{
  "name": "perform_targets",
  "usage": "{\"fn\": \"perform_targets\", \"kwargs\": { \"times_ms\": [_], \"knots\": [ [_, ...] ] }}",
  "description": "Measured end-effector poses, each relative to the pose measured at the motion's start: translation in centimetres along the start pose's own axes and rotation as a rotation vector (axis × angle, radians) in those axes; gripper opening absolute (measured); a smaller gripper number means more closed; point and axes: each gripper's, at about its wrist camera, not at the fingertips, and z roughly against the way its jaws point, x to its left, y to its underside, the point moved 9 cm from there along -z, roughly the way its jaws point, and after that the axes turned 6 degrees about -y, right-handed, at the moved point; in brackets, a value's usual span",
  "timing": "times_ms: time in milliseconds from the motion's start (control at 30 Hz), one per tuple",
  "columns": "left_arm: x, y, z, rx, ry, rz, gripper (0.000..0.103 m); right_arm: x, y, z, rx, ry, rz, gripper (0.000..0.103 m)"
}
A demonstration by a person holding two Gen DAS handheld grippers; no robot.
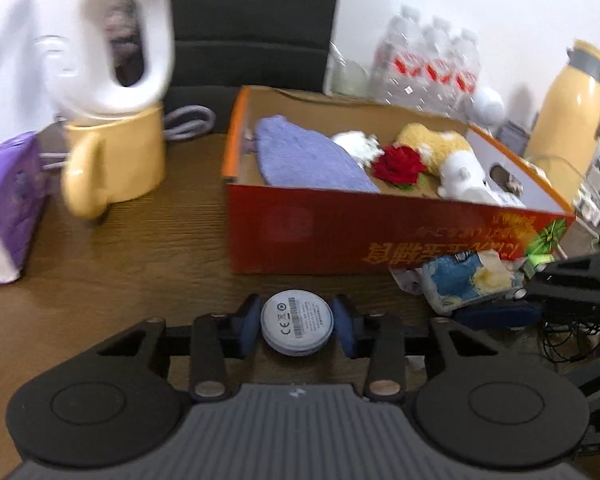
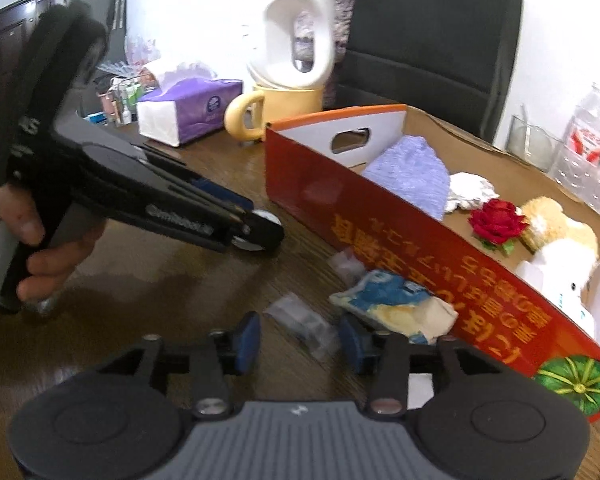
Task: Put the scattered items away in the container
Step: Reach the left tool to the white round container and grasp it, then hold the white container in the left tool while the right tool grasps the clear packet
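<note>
Clamped round puck (image 1: 296,327), label facing camera.

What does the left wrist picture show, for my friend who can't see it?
The left gripper pinches a round white disc above a brown table. Ahead sits an orange cardboard box holding a purple cloth, red rose and plush toys.

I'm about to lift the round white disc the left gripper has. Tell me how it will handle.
The disc looks like smooth hard plastic, probably stiff and light. The blue fingers touch only its curved rim, so it may slip or pivot. Dropped on edge, it would likely roll across the table.
</note>
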Motion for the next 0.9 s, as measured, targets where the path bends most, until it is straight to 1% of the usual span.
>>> {"fn": "perform_targets", "kwargs": {
  "times_ms": [100,167,233,300,367,433,533,600,633,667,700,733,767,900],
  "knots": [
    [1.1,0.7,2.4,-0.028,-0.022,0.045,0.041,0.2,-0.3,-0.5,-0.007,-0.017,-0.024,0.043],
    [1.6,1.3,3.7,-0.034,-0.039,0.06,0.041,0.2,-0.4,-0.8,-0.013,-0.042,-0.066,0.04],
    [1.8,2.0,5.1,-0.044,-0.045,0.07,0.041,0.1,-0.4,-0.7,-0.024,-0.022,-0.085,0.028],
    [1.9,2.6,6.2,-0.053,-0.054,0.072,0.041,0.2,-0.3,-0.6,-0.039,-0.007,-0.12,0.025],
    [1.9,3.1,7.2,-0.068,-0.07,0.064,0.041,0.4,-0.2,-0.5,-0.047,0.008,-0.144,0.02],
    [1.8,3.5,8.0,-0.075,-0.076,0.06,0.041,0.7,-0.2,-0.6,-0.051,0.023,-0.171,0.007],
    [1.4,3.8,9.1,-0.083,-0.058,0.067,0.041,1.3,-0.4,-0.7,-0.044,0.044,-0.184,0.002],
    [1.2,3.8,9.9,-0.098,-0.058,0.062,0.041,2.1,-0.4,-0.7,-0.03,0.042,-0.179,0.002],
    [1.2,3.8,10.5,-0.111,-0.062,0.054,0.041,2.7,-0.4,-0.5,-0.027,0.04,-0.16,0.003],
    [1.2,3.9,11.0,-0.121,-0.065,0.049,0.04,3.0,-0.5,-0.1,-0.04,0.065,-0.135,0.007],
    [1.3,3.9,11.3,-0.126,-0.066,0.045,0.041,3.1,-0.6,0.3,-0.051,0.088,-0.119,0.022],
    [1.4,4.0,11.5,-0.126,-0.068,0.046,0.04,3.1,-0.8,0.5,-0.053,0.104,-0.1,0.043],
    [1.6,4.1,11.5,-0.123,-0.069,0.049,0.041,2.9,-1.0,0.5,-0.051,0.1,-0.084,0.049],
    [2.3,4.4,10.9,-0.106,-0.074,0.076,0.04,1.8,-2.0,-0.5,-0.052,0.057,-0.099,0.048]
  ]
}}
